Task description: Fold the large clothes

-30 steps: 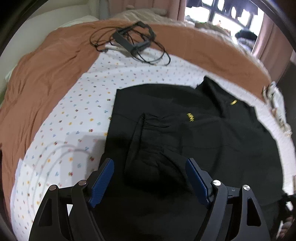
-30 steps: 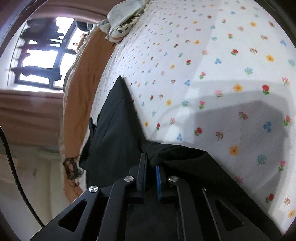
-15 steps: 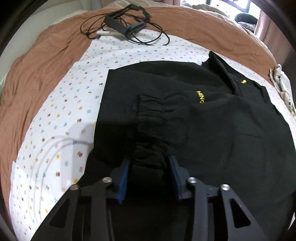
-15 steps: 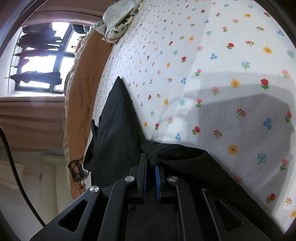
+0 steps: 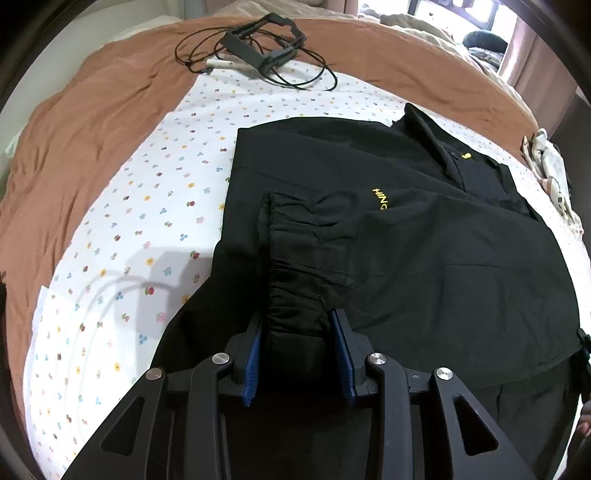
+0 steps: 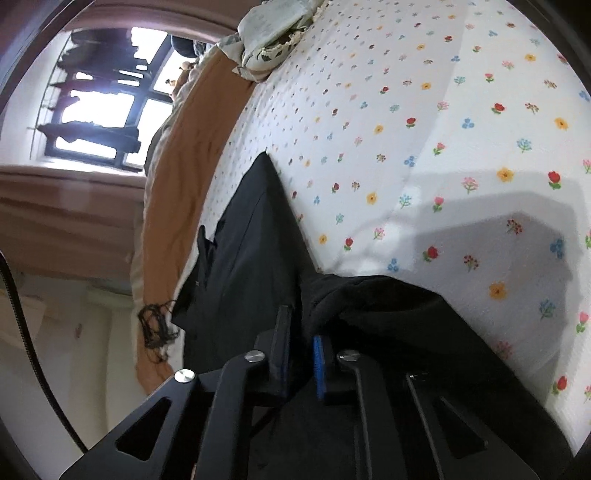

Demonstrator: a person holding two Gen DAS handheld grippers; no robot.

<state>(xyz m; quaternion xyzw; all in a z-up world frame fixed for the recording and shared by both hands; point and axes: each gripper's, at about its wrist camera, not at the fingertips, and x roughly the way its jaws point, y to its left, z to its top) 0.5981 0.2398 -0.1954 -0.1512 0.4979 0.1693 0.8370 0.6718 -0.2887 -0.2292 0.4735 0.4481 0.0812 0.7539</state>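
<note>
A black jacket with yellow lettering lies spread on the floral sheet, a sleeve folded across its front. My left gripper is shut on the gathered black sleeve cuff, bunched between the blue pads. In the right wrist view the same jacket runs away along the sheet. My right gripper is shut on a fold of the jacket's edge, held just above the bed.
A black frame with tangled cables lies at the far edge of the sheet on the brown bedspread. A crumpled pale cloth lies at the bed's far right. A window is beyond.
My left gripper went from wide open to closed around the sleeve cuff. My right gripper kept its hold on the jacket edge and barely moved.
</note>
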